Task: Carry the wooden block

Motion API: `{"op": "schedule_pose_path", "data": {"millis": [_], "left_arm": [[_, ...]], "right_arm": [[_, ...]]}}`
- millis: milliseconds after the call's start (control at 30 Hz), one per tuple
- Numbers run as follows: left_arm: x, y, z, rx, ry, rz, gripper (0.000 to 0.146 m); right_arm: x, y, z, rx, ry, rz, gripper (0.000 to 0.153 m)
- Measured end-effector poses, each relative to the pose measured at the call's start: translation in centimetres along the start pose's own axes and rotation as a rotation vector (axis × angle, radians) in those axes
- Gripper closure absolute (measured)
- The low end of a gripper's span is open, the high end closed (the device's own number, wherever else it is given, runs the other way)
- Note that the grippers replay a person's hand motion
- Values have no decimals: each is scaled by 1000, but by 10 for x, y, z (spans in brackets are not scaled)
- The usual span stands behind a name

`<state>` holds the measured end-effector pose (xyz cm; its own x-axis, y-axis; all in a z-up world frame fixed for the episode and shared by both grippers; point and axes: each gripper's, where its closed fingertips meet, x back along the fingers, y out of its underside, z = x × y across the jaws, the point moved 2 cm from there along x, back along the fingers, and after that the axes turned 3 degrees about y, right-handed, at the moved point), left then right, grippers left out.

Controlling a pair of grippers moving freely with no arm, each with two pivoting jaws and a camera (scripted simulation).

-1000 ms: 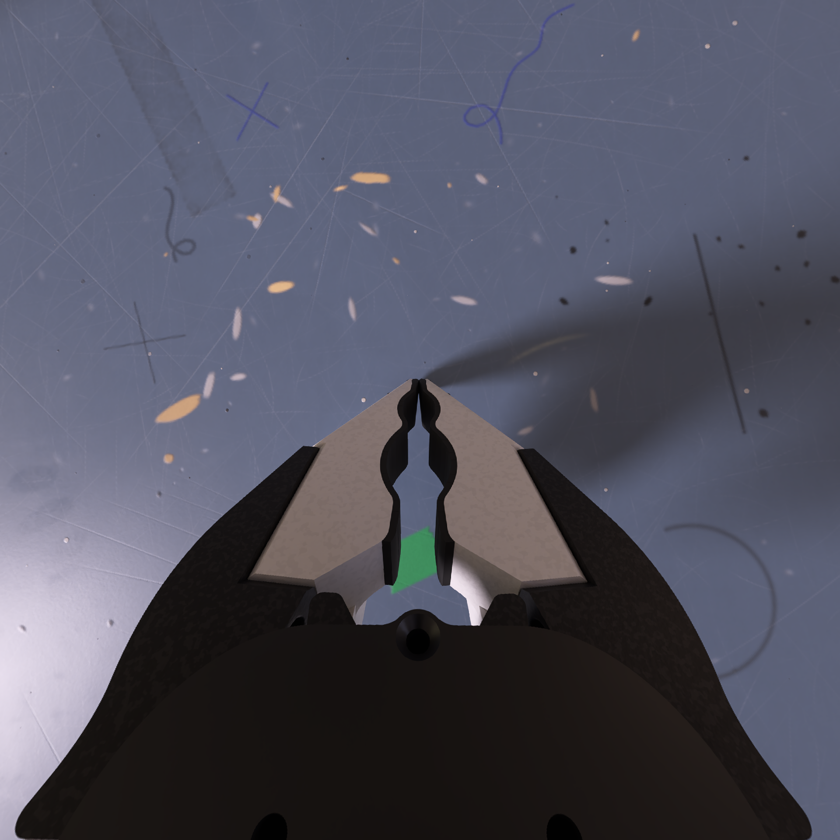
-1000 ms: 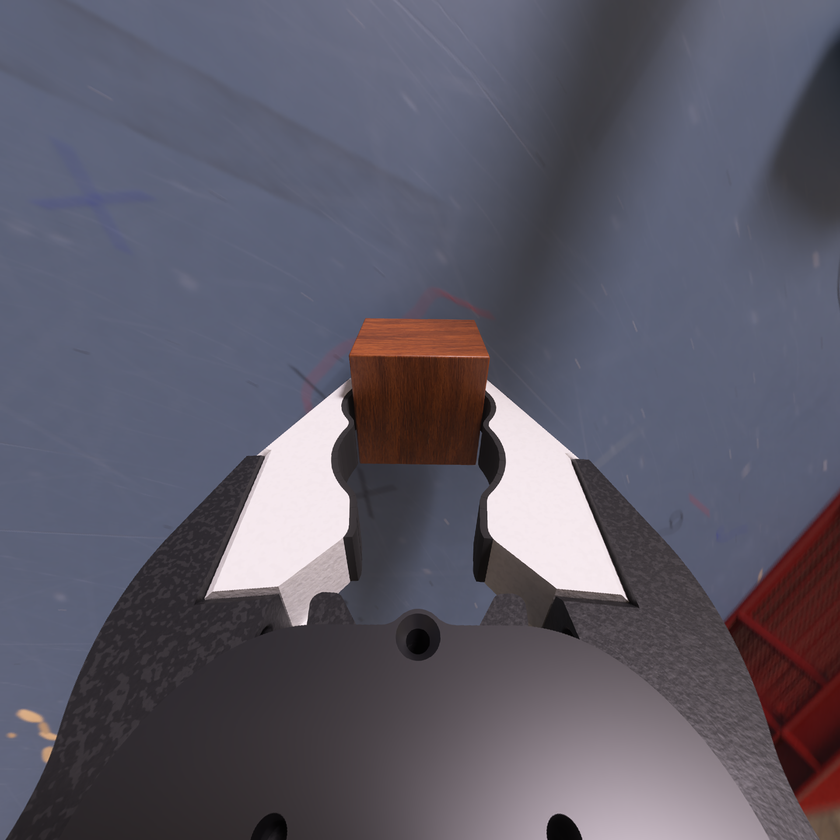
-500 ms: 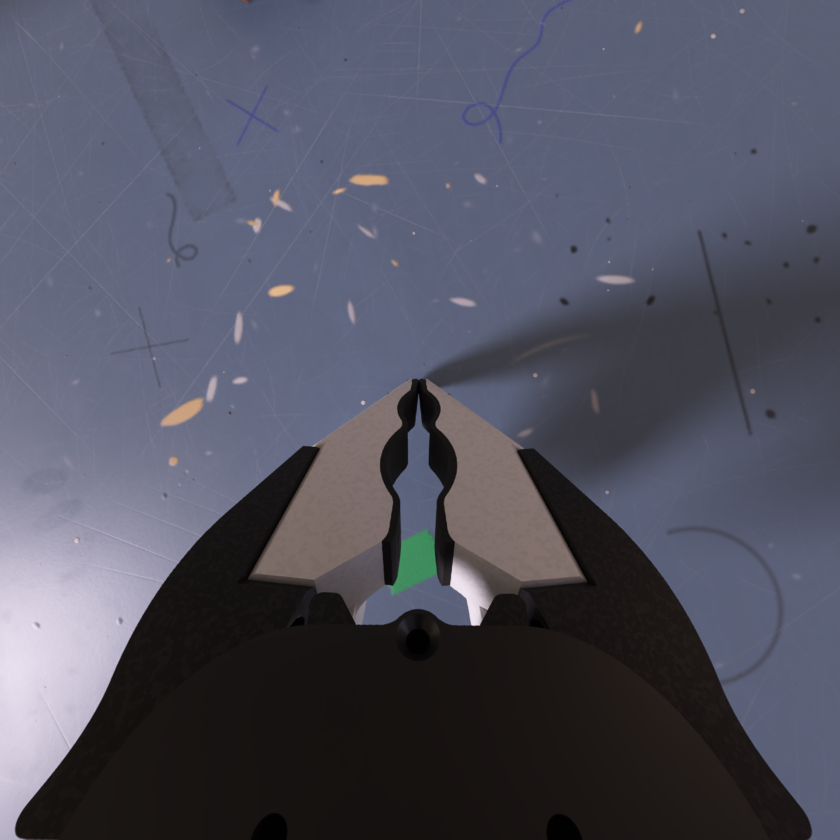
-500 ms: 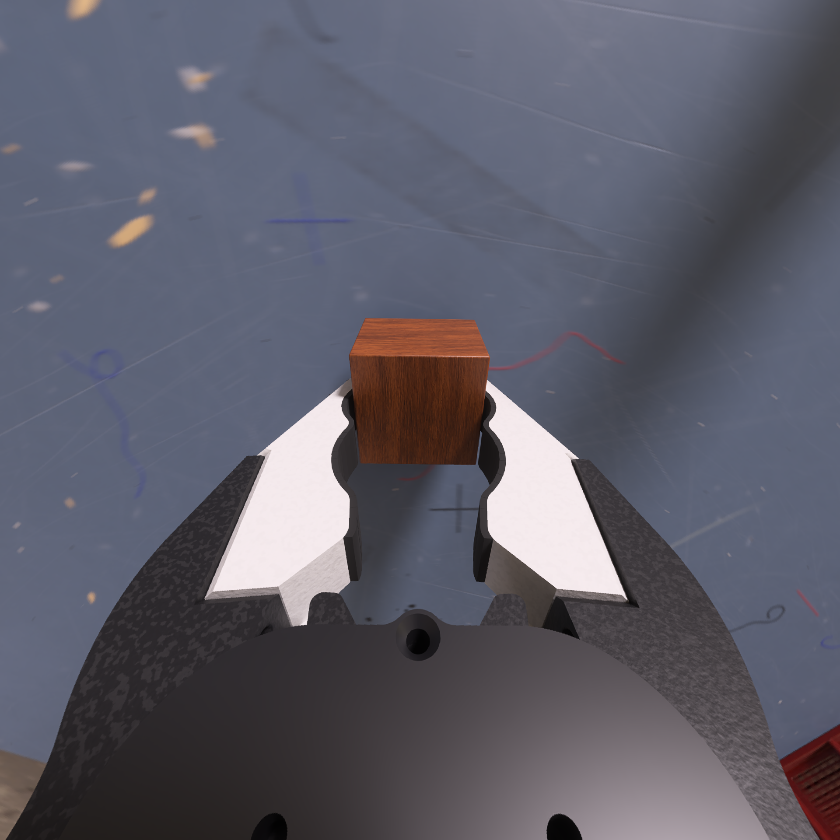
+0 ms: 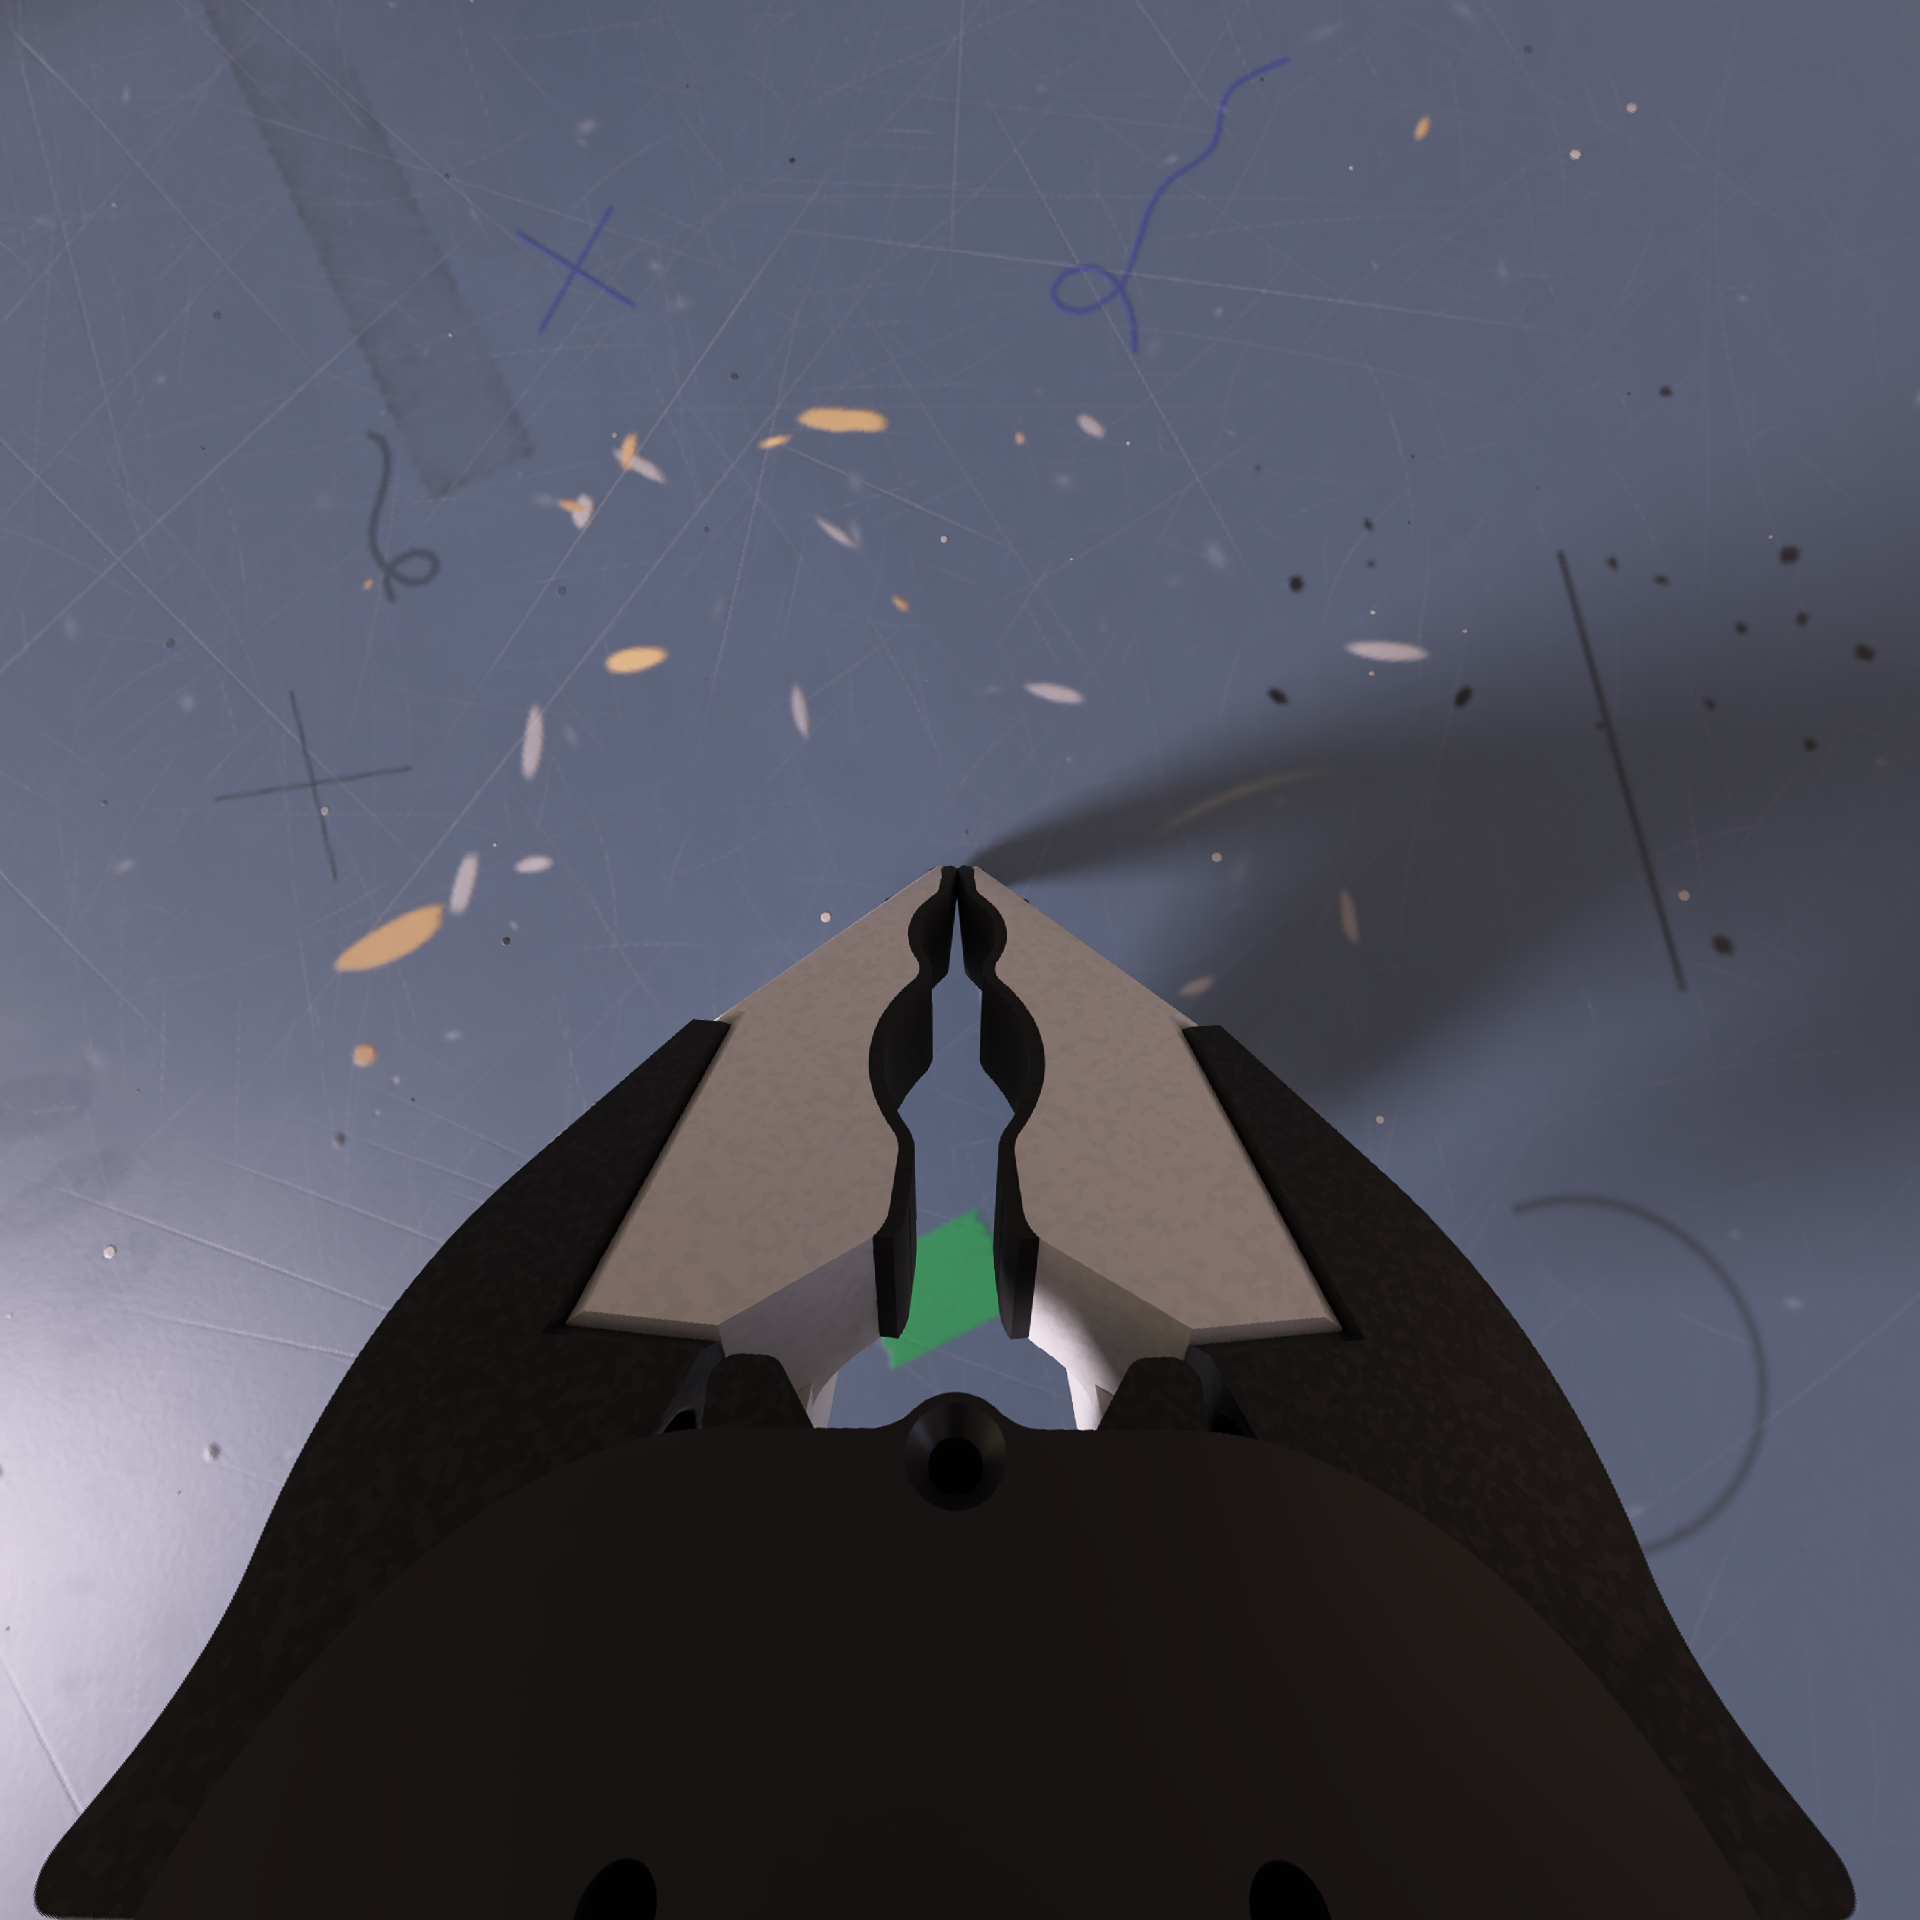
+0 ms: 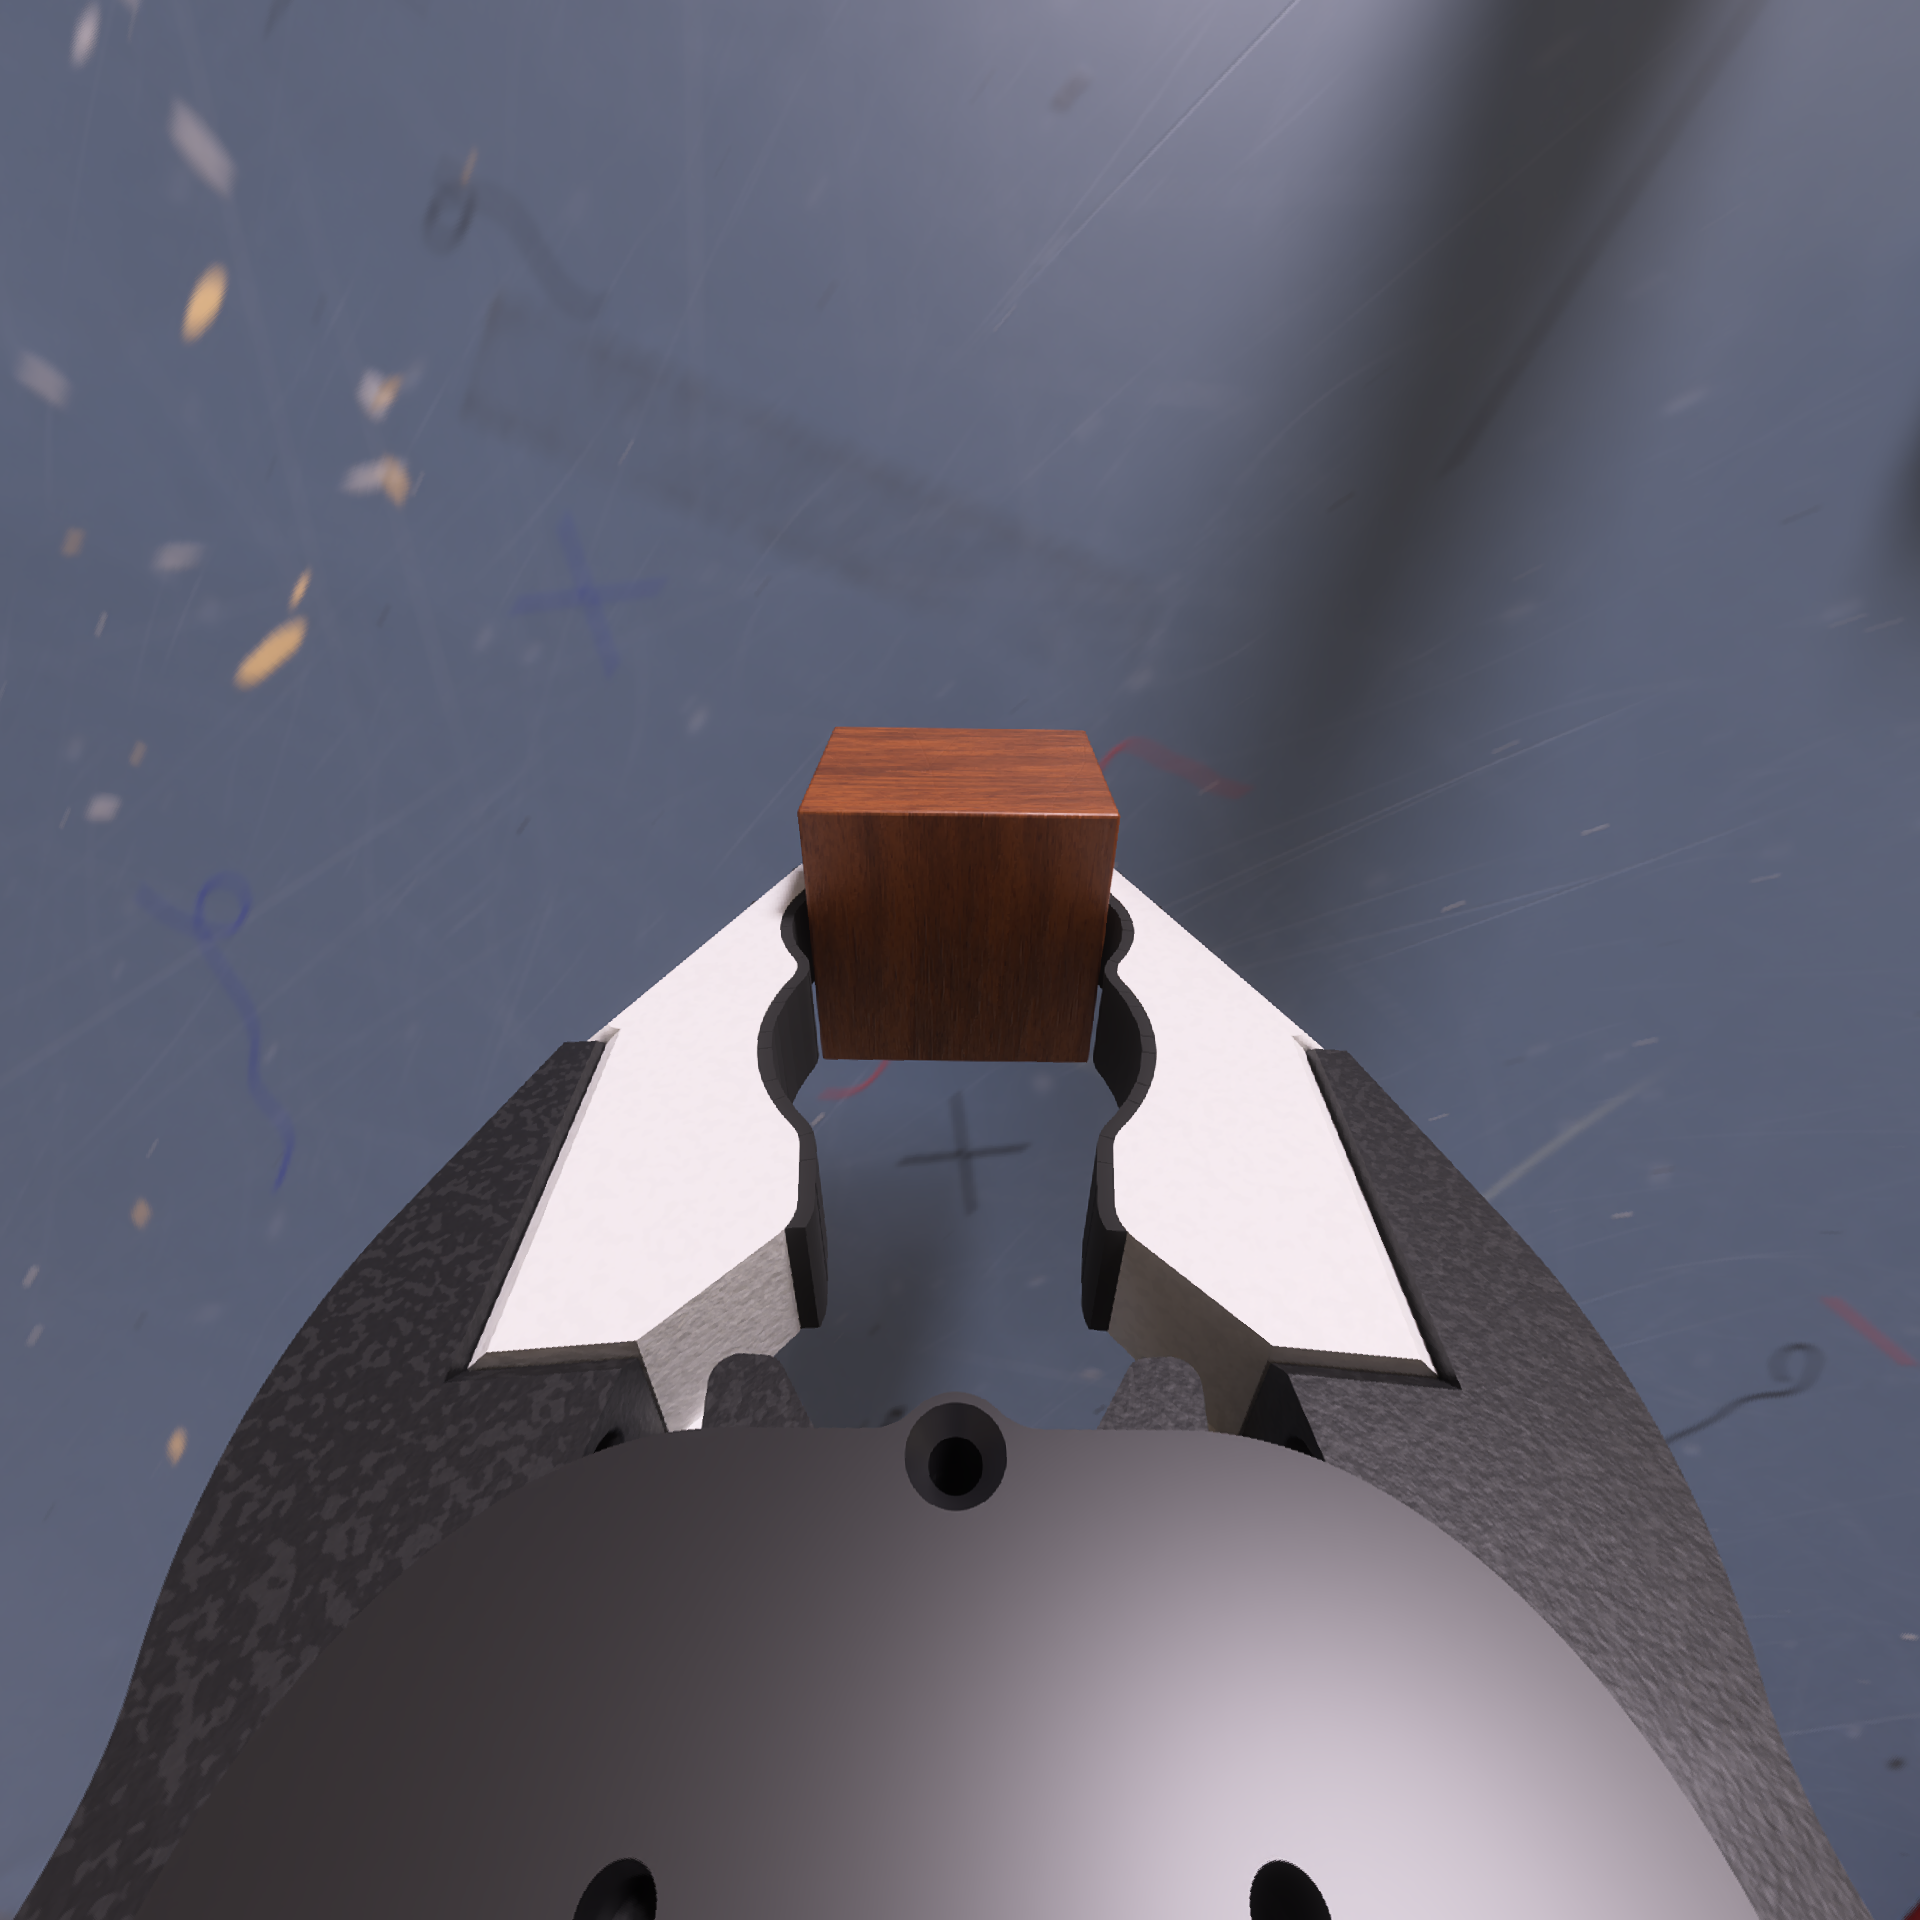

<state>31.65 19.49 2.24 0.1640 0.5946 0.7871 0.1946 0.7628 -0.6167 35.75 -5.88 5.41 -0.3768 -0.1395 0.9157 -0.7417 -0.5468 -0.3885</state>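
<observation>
The wooden block (image 6: 956,904) is a reddish-brown cube. My right gripper (image 6: 956,883) is shut on it and holds it at the fingertips, above the grey-blue table (image 6: 1351,312). My left gripper (image 5: 957,878) is shut and empty, its tips touching, low over the same table (image 5: 1039,520). A green patch (image 5: 948,1288) shows through the gap between its fingers, near their base. The block does not show in the left wrist view.
The table is scratched and marked with pen crosses (image 5: 577,268), squiggles (image 5: 1132,239), a strip of tape (image 5: 364,239) and scattered tan and white flecks (image 5: 842,419). A broad dark shadow (image 6: 1455,520) crosses the right wrist view.
My right gripper has swung over the table with the block held the same way; the red crate at the lower right has left its view. The left gripper has barely shifted.
</observation>
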Motion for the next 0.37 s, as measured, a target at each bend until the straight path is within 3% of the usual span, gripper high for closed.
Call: {"op": "schedule_pose_path", "data": {"millis": [233,367], "left_arm": [[0,0,0,15,5,22,146],[-1,-1,0,13,-7,28,146]], "right_arm": [[4,-64,98,-175,164,129,101],[-18,-85,139,-280,156,78,101]]}}
